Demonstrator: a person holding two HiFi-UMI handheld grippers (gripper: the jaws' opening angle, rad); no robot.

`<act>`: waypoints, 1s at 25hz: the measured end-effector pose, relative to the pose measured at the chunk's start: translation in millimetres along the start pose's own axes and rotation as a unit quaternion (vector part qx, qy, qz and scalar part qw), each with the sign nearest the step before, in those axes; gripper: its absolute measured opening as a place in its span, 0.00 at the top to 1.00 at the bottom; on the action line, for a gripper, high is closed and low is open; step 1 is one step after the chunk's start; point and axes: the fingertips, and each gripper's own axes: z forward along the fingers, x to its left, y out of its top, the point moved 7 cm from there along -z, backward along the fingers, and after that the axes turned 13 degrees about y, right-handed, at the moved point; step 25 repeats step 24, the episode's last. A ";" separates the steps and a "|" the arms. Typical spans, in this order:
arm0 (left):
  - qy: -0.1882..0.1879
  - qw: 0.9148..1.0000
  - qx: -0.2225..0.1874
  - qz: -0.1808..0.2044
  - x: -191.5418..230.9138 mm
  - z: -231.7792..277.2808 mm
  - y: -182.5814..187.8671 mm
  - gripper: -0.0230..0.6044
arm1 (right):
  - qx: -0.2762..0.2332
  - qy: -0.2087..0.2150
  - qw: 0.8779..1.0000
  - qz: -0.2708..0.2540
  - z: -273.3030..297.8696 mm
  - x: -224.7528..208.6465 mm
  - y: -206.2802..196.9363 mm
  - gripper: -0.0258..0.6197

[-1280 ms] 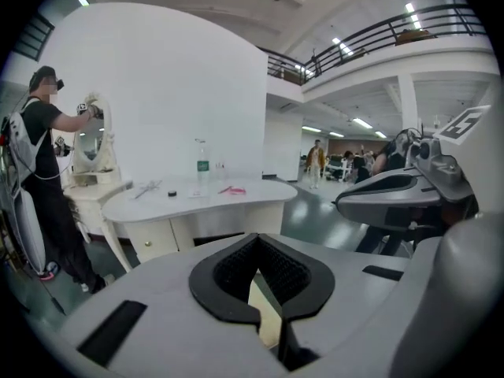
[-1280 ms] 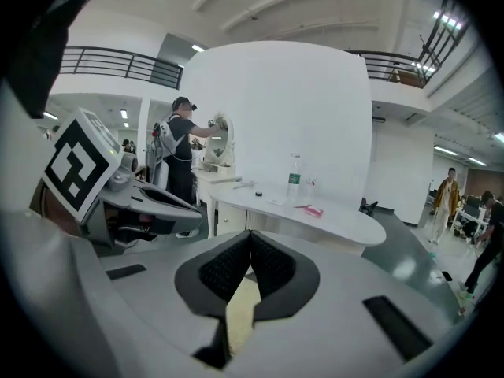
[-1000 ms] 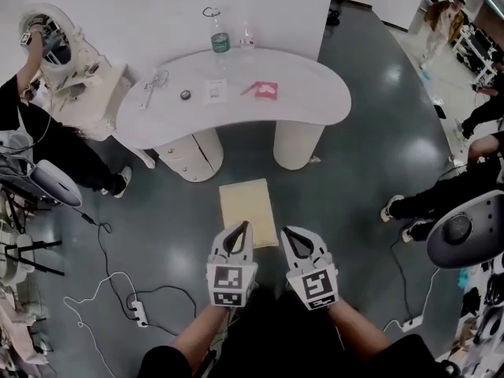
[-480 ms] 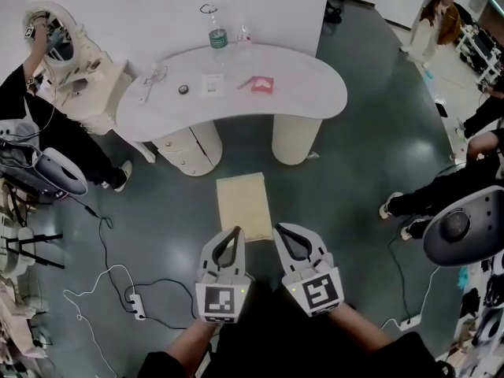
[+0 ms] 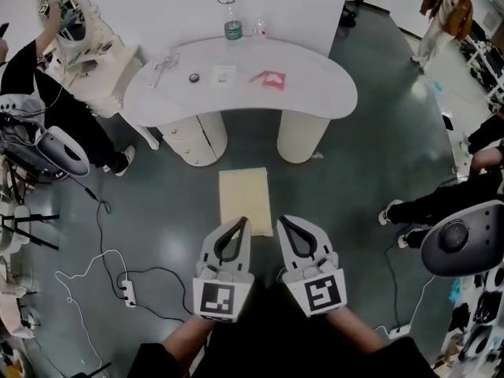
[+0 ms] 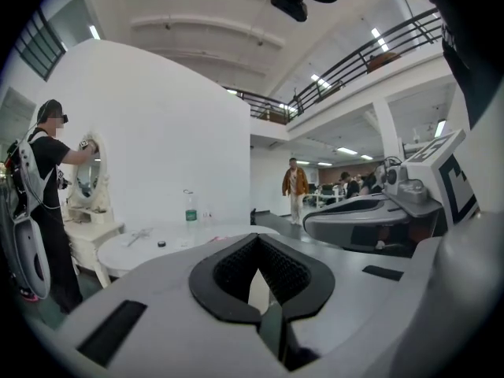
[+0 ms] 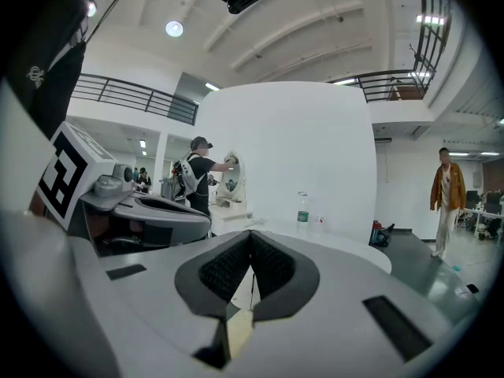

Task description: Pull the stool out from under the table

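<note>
The stool [image 5: 245,199] is a pale yellow rectangular seat standing on the dark floor in front of the white kidney-shaped table [image 5: 315,93], clear of its two round legs. My left gripper [image 5: 241,222] and right gripper [image 5: 283,220] hang side by side over the stool's near edge, both shut with nothing in them. In the left gripper view the shut jaws [image 6: 256,237] point at the table. The right gripper view shows the same for its jaws [image 7: 250,233]; a sliver of the stool [image 7: 239,325] shows below them.
A bottle [image 5: 233,28] and a pink item [image 5: 269,78] lie on the table. A person [image 5: 47,109] stands at a white vanity [image 5: 94,53] at the left. Cables and a power strip [image 5: 126,294] lie at the lower left. More people are at the right [image 5: 441,203].
Both grippers have risen toward the camera and look larger, still shut and side by side. The stool has stayed where it was on the floor.
</note>
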 end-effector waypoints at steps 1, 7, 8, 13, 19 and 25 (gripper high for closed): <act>-0.002 1.000 0.000 -0.007 0.3 -1.8 -0.2 0.95 | 0.000 -0.003 1.000 -0.001 -0.3 0.9 1.1 0.95; 0.003 1.000 -0.003 -0.009 3.0 -8.3 -0.8 0.95 | 0.011 0.001 1.000 -0.014 1.8 8.1 4.2 0.95; 0.004 1.000 -0.004 -0.011 4.0 -9.7 -0.8 0.95 | 0.015 0.001 1.000 -0.017 2.0 9.7 4.1 0.95; 0.012 1.000 0.002 -0.025 6.1 -15.4 -3.3 0.95 | 0.038 0.011 0.999 -0.015 1.3 14.2 3.4 0.95; 0.010 1.000 -0.004 -0.023 3.7 -15.5 -2.3 0.95 | 0.025 0.003 1.000 -0.011 1.8 13.7 4.9 0.95; 0.009 0.999 -0.002 -0.031 6.2 -19.2 -5.2 0.95 | 0.030 0.007 0.999 -0.014 3.6 20.9 3.8 0.95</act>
